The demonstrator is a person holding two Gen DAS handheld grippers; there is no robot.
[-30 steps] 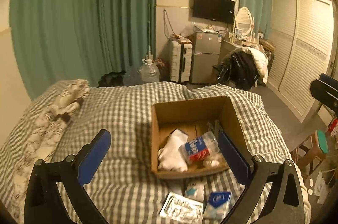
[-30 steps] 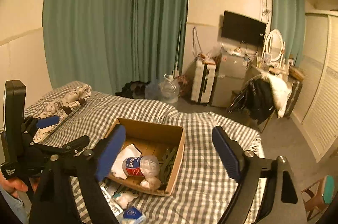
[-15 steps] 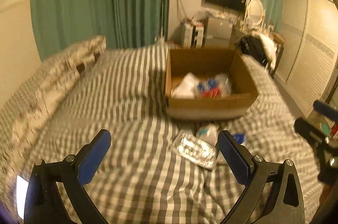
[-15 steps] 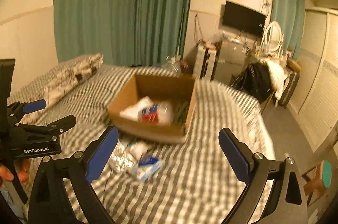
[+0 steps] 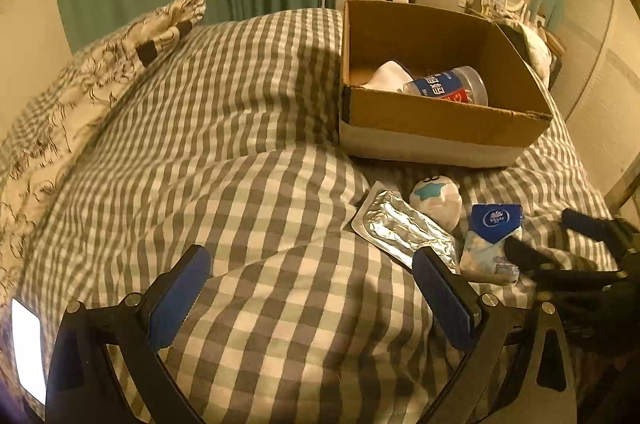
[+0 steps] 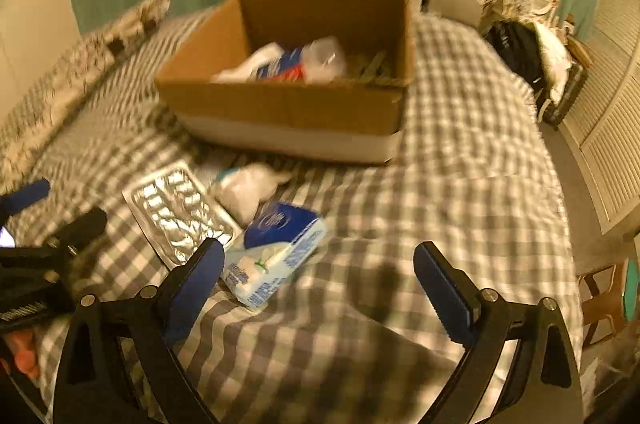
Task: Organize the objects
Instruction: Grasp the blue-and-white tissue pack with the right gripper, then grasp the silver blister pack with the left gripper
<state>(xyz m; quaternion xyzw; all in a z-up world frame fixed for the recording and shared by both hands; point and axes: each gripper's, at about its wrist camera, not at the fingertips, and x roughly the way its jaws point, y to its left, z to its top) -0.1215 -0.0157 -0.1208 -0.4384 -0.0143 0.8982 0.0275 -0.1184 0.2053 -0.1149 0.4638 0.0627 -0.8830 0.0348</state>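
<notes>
Tissue pack (image 6: pixel 276 252) lies just ahead of right tool (image 6: pixel 318 288); both tools wide, empty. Straddle pack across its short sides, close firmly, lift into box (image 6: pixel 288 111)

Probably "Vinda" on the blue tissue pack (image 5: pixel 494 239); bottle label (image 5: pixel 440 88) characters unreadable.
</notes>
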